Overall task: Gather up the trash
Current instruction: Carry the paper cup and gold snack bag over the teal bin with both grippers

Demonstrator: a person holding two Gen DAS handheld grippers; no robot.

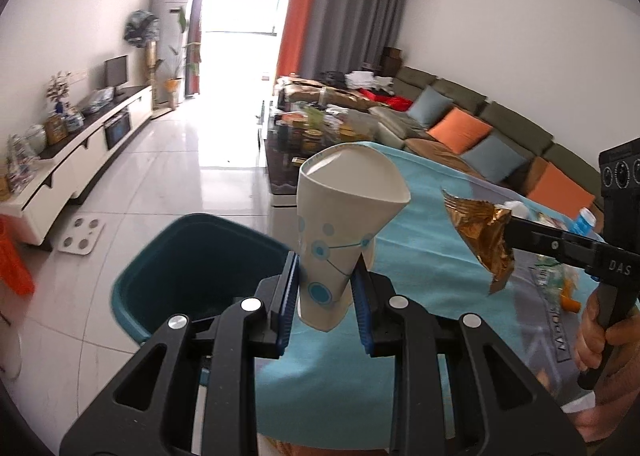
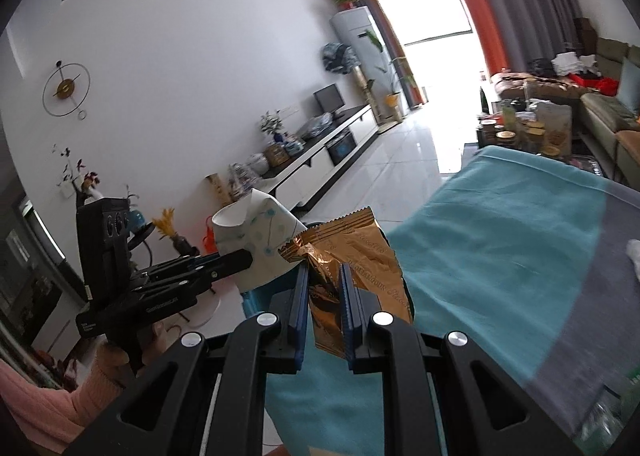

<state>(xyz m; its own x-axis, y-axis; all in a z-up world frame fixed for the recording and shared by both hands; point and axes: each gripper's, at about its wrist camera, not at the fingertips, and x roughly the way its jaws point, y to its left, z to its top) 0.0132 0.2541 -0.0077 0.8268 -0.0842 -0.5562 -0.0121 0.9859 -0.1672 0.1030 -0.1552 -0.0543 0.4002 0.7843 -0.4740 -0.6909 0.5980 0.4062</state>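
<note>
Left gripper [image 1: 326, 288] is clamped on a crushed paper cup [image 1: 340, 232], pads pinching its lower half so the mouth flares out above; right gripper [image 2: 324, 296] is clamped on a gold foil wrapper [image 2: 352, 268], gripped through its crumpled middle with loose ends sticking out top and bottom. Both pieces are held in the air over the near edge of the table with the teal cloth [image 1: 420, 248], the cup just beside the wrapper and apart from it. The teal bin [image 1: 200, 268] sits on the floor right below and left of the table edge, its rim just beside the left gripper in the left wrist view. Step in hand looks like carry-and-drop into the bin. To do it well: bring the cup fully over the bin opening, not the rim, before letting go; cup is light and squashed so it may cling to a pad, so open wide and tip it mouth-down. Wrapper will flutter, so lower it close inside the bin mouth before release. Go one hand at a time so the grippers don't knock each other. More litter [image 1: 560, 284] remains on the far right of the table, too blurred to name.
</note>
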